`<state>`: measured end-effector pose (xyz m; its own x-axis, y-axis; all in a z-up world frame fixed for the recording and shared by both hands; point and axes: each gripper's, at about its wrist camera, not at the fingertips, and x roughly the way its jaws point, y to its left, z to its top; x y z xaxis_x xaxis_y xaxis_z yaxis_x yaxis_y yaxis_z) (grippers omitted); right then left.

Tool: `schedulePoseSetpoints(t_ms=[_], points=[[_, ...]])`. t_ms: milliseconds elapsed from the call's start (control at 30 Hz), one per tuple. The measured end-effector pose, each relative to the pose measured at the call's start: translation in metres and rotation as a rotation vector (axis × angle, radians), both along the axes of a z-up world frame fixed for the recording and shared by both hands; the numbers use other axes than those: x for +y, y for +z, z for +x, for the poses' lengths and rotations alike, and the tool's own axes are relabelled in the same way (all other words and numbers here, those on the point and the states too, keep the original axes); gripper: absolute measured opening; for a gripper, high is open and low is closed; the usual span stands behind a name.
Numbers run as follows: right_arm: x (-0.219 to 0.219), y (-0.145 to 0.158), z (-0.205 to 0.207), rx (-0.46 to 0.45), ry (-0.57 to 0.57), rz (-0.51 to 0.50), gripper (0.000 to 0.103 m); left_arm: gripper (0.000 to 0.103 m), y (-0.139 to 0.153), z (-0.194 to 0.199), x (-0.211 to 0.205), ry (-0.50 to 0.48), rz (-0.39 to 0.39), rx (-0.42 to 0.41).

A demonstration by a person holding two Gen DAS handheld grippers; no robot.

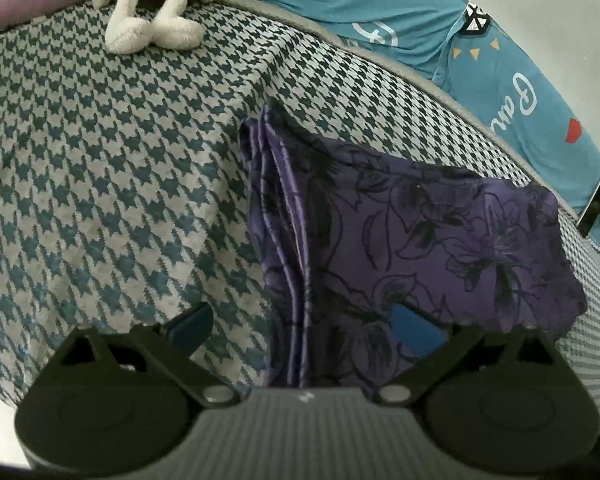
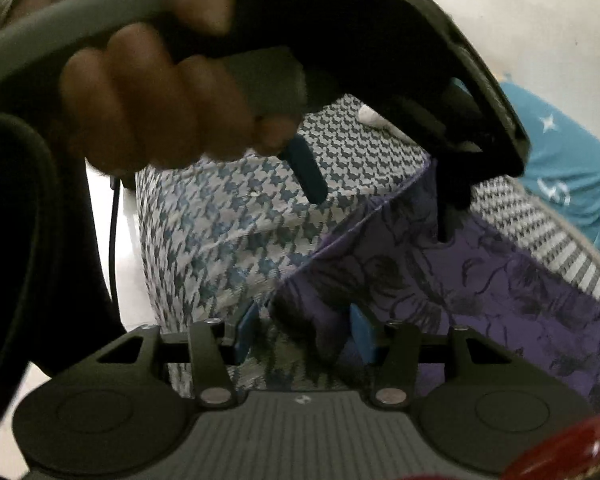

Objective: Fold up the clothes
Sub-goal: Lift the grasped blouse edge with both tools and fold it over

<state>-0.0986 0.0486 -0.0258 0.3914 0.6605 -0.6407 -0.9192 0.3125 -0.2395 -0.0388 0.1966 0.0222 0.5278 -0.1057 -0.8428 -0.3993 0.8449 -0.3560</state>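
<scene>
Cloth (image 1: pixel 420 240): purple, floral, folded, lying on houndstooth cover (image 1: pixel 100 160).
Left gripper (image 1: pixel 304 324): released, spread over cloth edge.
Right gripper (image 2: pixel 304 336): released, over cloth corner.
Toy (image 1: pixel 152 12): far edge.

A plush toy (image 1: pixel 152 12) lies on the houndstooth cover (image 1: pixel 100 168) beside teal bedding (image 1: pixel 380 4).

The right claw (image 2: pixel 302 338), jaws apart, hovers at the edge of the purple floral garment (image 2: pixel 480 280) lying on the houndstooth bedcover (image 2: pixel 228 220), with the hand-held left claw (image 2: pixel 376 184) above.

Folded garment (image 1: pixel 420 240) on bed (image 1: pixel 100 180), toy (image 1: pixel 152 12) behind.
</scene>
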Motion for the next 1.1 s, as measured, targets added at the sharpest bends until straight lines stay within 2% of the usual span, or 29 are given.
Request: schedulePoseSetpoints(t_ms=[133,367,567,767,833,867,933,1100], points=[[-0.002,0.001,0.004,0.005,-0.043,0.025,0.022,0.1,-0.001,0.003,0.005,0.007,-0.029,-0.001],[-0.025,0.02,0.034,0.258,-0.14,0.19,0.02,0.101,-0.003,0.009,0.01,0.004,-0.093,0.0],[-0.042,0.036,0.054,0.426,-0.208,0.305,0.02,0.101,-0.005,0.01,0.003,-0.042,-0.15,-0.012],[-0.042,0.035,0.048,0.401,-0.21,0.285,0.021,0.085,-0.001,0.012,-0.011,-0.132,-0.218,-0.053],[-0.039,0.033,0.045,0.36,-0.196,0.263,0.022,0.082,0.0,0.012,-0.013,-0.14,-0.213,-0.054],[-0.037,0.032,0.043,0.335,-0.188,0.25,0.025,0.081,0.0,0.012,-0.015,-0.143,-0.211,-0.054],[-0.034,0.031,0.038,0.297,-0.184,0.223,0.041,0.081,0.001,0.013,-0.015,-0.14,-0.234,-0.059],[-0.027,0.024,0.027,0.222,-0.168,0.177,0.05,0.081,0.003,0.013,-0.016,-0.143,-0.263,-0.075]])
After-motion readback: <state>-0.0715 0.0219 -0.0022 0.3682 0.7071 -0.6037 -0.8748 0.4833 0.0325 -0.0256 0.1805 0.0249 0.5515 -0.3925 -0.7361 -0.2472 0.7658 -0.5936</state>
